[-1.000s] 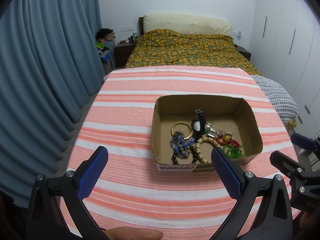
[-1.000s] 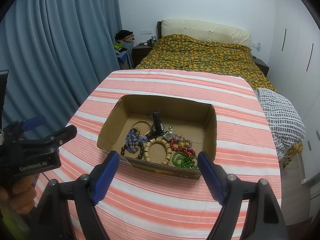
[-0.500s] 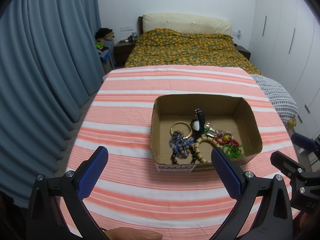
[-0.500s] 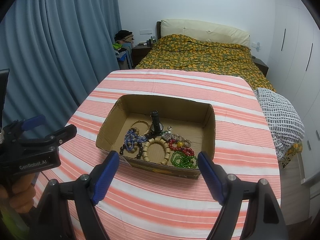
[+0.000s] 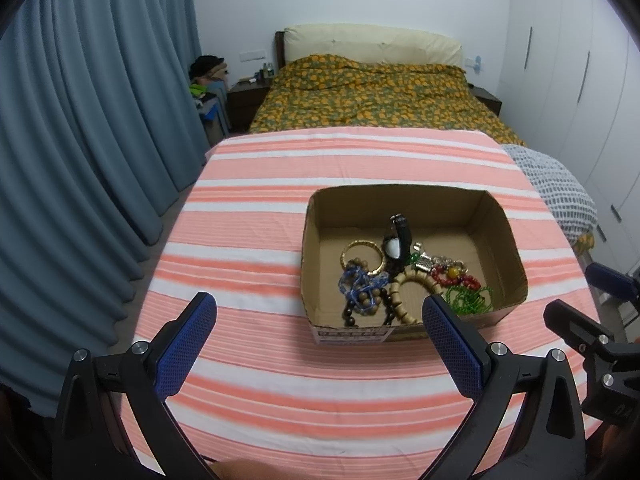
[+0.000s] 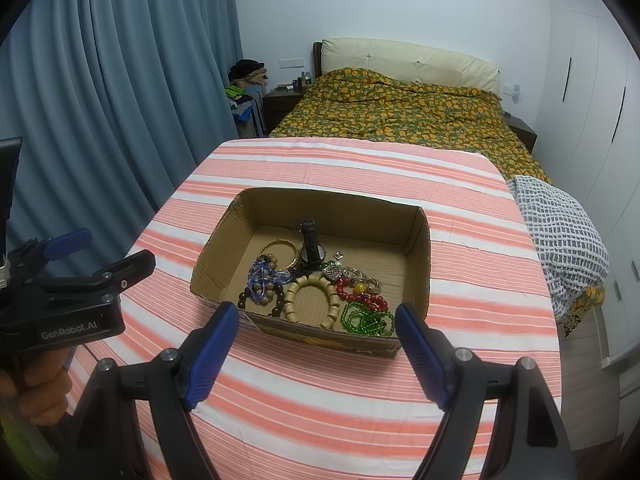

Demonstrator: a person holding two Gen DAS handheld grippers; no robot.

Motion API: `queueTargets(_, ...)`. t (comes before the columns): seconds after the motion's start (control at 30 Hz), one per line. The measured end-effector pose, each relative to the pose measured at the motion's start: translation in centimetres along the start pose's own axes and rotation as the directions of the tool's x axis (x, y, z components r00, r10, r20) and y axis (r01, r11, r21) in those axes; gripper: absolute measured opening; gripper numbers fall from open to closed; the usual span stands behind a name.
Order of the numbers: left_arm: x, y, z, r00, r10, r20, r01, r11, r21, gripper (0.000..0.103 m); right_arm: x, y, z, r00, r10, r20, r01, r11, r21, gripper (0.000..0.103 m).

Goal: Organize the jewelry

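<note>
Bedroom scene: a table draped in a coral-and-white striped cloth (image 6: 360, 392) filled the foreground of both wrist views. Nearest the cameras, the left gripper (image 5: 320, 330) and the right gripper (image 6: 316, 334), each black-framed with blue textured pads, hung above the cloth with jaws spread wide and nothing between them. In the right wrist view the left gripper's black body carried the white lettering "GenRobot.AI", held by a hand (image 6: 38, 394) at the lower left edge.

Just beyond the fingertips sat an open brown cardboard box (image 6: 420, 264); a white printed label on its near wall (image 5: 354, 334) was too small to read. All the jewelry lay inside, clustered toward the near side: a green bead strand (image 6: 366, 320), a bracelet of chunky pale wooden beads (image 6: 310, 298), a dark brown bead bracelet (image 6: 260, 292), a blue bead string (image 6: 264, 276), a red bead strand with one yellow bead (image 6: 360, 292), a thin gold bangle (image 6: 280, 250), and a black wristwatch (image 6: 312, 246) propped upright near the centre.

Farther off stood a bed with an orange-and-green patterned cover (image 6: 400, 112) and a cream headboard, grey-blue curtains (image 6: 100, 100) on the left, and white wardrobe doors (image 6: 592, 80) on the right.
</note>
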State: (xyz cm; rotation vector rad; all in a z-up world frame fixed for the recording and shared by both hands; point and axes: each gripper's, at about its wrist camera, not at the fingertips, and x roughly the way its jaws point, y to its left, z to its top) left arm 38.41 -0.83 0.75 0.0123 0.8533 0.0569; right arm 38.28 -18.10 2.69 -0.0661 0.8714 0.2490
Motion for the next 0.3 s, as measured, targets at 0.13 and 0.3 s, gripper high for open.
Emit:
queueTargets(0.13, 0.06, 0.31, -0.08, 1.000, -0.025, 0.001, 0.025, 1.000, -0.012, 0.102, 0.12, -0.22, -0.07, 1.000, -0.001, -0.002, 0.001, 1.000, 0.004, 0.082)
queueTargets(0.3, -0.03, 0.33, -0.13, 0.999, -0.045, 0.001, 0.045, 0.999, -0.003, 0.102, 0.22, -0.38, -0.17, 1.000, -0.003, -0.007, 0.003, 1.000, 0.008, 0.082)
